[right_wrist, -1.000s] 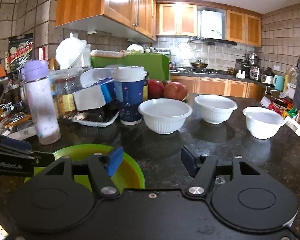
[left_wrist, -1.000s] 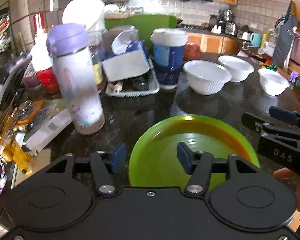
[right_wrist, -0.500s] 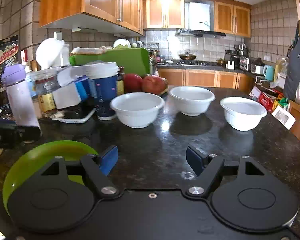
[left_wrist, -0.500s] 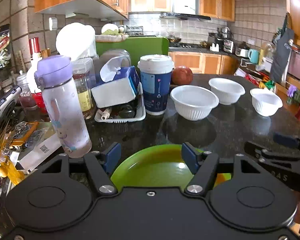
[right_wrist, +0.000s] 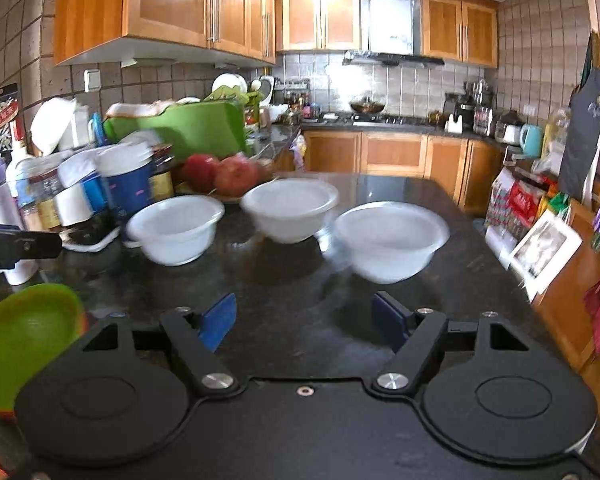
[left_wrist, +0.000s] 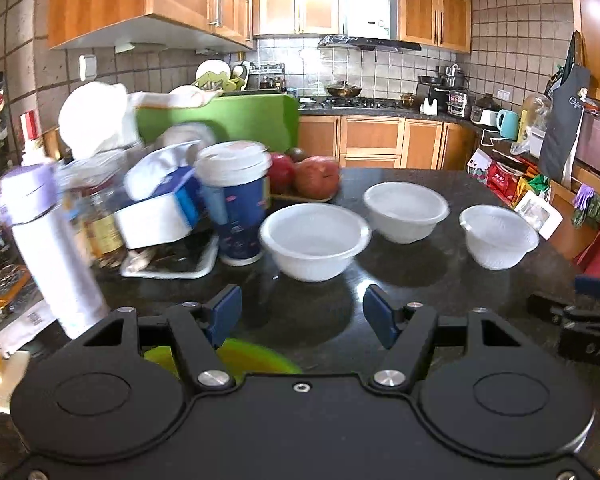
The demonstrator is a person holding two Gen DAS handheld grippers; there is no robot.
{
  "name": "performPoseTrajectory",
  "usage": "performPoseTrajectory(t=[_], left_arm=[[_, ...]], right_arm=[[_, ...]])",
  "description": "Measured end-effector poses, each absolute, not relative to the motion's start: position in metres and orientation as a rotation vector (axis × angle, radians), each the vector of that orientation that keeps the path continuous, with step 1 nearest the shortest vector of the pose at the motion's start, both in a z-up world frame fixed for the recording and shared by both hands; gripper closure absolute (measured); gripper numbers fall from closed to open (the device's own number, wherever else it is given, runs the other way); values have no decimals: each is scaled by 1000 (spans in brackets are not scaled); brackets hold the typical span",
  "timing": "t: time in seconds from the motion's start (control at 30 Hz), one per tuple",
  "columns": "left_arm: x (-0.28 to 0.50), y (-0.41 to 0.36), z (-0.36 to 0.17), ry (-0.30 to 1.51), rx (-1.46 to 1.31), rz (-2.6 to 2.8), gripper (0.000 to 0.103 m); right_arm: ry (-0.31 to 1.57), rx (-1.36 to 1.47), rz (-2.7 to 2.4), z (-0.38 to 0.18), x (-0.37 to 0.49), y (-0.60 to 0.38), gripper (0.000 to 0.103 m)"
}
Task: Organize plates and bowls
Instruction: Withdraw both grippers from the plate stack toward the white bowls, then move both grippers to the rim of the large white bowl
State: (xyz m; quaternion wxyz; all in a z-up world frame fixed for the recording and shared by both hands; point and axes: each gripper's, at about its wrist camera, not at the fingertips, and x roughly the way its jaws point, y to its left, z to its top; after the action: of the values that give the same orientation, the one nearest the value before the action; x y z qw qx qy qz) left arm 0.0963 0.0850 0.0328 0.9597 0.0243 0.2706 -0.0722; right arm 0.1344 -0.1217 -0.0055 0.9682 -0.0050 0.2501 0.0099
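Note:
Three white bowls stand in a row on the dark countertop: left bowl [left_wrist: 314, 240] [right_wrist: 176, 228], middle bowl [left_wrist: 406, 210] [right_wrist: 290, 208], right bowl [left_wrist: 498, 236] [right_wrist: 390, 238]. A green plate [left_wrist: 256, 356] [right_wrist: 24, 336] lies at the near edge, mostly hidden under my left gripper's body. My left gripper [left_wrist: 302, 316] is open and empty, in front of the left bowl. My right gripper [right_wrist: 304, 318] is open and empty, short of the right bowl. The right gripper's side shows in the left wrist view [left_wrist: 588, 320].
Clutter fills the left of the counter: a purple-capped bottle [left_wrist: 48, 256], a blue cup with white lid [left_wrist: 234, 204], a tissue box [left_wrist: 160, 208], a white tray [left_wrist: 172, 264], red fruit [left_wrist: 314, 176]. The counter's right edge [right_wrist: 512, 280] drops off beside boxes and cupboards.
Both grippers have moved forward and tilted up, away from the green plate, toward the white bowls. The plate has slid under the left gripper's body in view. Both stay open.

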Motion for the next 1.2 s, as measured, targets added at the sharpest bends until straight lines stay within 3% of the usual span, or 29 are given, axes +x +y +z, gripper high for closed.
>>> performPoseTrajectory(t=[0.5, 0.8, 0.93, 1.07, 1.13, 1.2], left_arm=[[127, -26, 41, 513, 81, -124, 33], [159, -64, 38, 572, 92, -133, 34], [164, -73, 38, 551, 96, -96, 34], [170, -78, 39, 541, 83, -69, 34], [173, -80, 37, 542, 83, -59, 34], [176, -83, 34, 546, 89, -53, 34]], right_arm=[[175, -416, -48, 41, 147, -238, 27], [212, -383, 46, 39, 205, -273, 29], [-11, -461, -59, 45, 199, -271, 28], [-505, -525, -308, 38, 178, -270, 0], [-697, -513, -402, 33, 176, -272, 0], [-725, -498, -395, 36, 180, -276, 0]])
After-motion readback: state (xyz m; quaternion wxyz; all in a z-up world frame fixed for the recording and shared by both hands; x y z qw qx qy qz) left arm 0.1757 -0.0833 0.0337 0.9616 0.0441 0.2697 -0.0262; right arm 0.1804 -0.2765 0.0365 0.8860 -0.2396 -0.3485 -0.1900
